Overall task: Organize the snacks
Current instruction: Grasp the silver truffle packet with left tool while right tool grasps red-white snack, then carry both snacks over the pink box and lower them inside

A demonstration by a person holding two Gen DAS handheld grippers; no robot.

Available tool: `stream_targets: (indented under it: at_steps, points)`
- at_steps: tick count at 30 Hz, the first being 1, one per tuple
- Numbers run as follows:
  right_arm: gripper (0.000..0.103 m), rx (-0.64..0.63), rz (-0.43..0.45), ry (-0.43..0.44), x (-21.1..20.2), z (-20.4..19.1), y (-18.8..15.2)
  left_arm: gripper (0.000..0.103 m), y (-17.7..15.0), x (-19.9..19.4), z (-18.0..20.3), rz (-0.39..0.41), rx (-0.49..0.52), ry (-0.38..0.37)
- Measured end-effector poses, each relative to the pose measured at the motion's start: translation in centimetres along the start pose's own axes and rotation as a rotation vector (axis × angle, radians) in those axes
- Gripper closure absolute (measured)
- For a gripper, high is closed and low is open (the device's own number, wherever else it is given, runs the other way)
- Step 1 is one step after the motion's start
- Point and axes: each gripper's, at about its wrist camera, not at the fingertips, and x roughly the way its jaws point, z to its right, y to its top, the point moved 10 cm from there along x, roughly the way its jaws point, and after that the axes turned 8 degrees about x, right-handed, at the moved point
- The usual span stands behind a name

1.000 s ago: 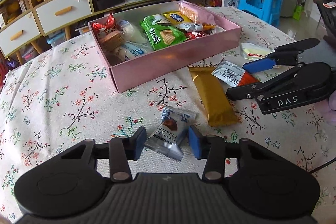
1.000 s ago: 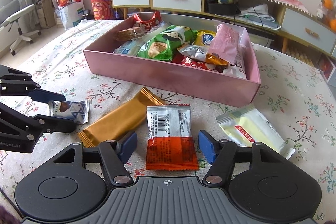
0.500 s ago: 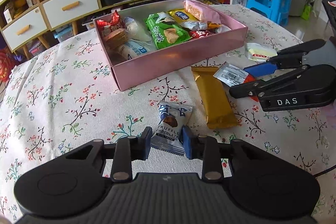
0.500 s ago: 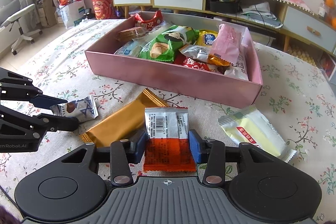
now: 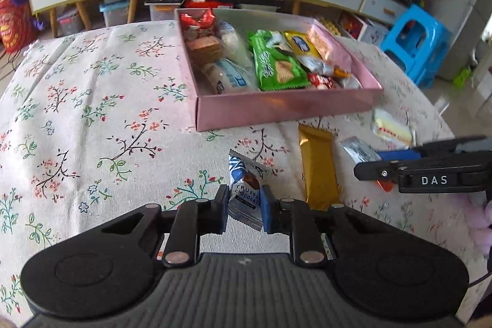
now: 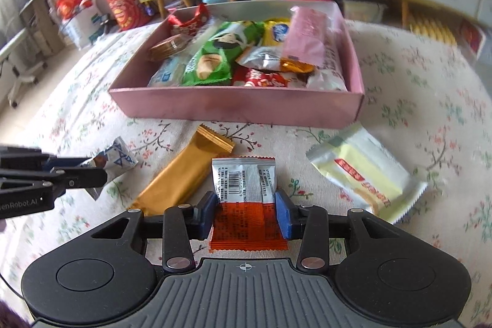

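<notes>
Left wrist view: both grippers clamp snack packets on a flowered tablecloth (image 5: 92,100), in front of a pink box (image 5: 286,109).

Left gripper (image 5: 245,205) pinches a truffle chocolate packet (image 5: 244,189) by its near end; the box sits toward one o'clock. In the right wrist view, the right gripper (image 6: 245,212) squeezes an orange and silver packet (image 6: 244,199); the box lies at twelve o'clock. A gold bar (image 6: 181,177) and a pale yellow packet (image 6: 366,171) lie loose on the cloth. Advice: lift each packet clear of the box wall before carrying it over, and release low above the packed snacks.
</notes>
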Motion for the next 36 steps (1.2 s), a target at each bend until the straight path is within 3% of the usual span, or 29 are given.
stream_targets:
  at_steps: [7, 19, 28, 36]
  points:
    - [0.064, 0.111, -0.048, 0.041, -1.4, 0.2, 0.7, 0.085, 1.6, -1.5, 0.5, 0.051, -0.043, -0.028]
    - [0.064, 0.239, 0.067, 0.121, -3.6, -0.8, 4.7, 0.085, 5.5, -1.5, -0.1, 0.173, -0.161, -0.013]
    - [0.064, 0.275, 0.18, 0.132, -2.5, -1.1, 8.1, 0.085, 7.7, 0.4, -0.7, 0.239, -0.213, 0.047]
    - [0.064, 0.315, 0.246, 0.141, -1.3, -0.8, 9.9, 0.084, 7.1, 1.9, -1.8, 0.209, -0.222, 0.138]
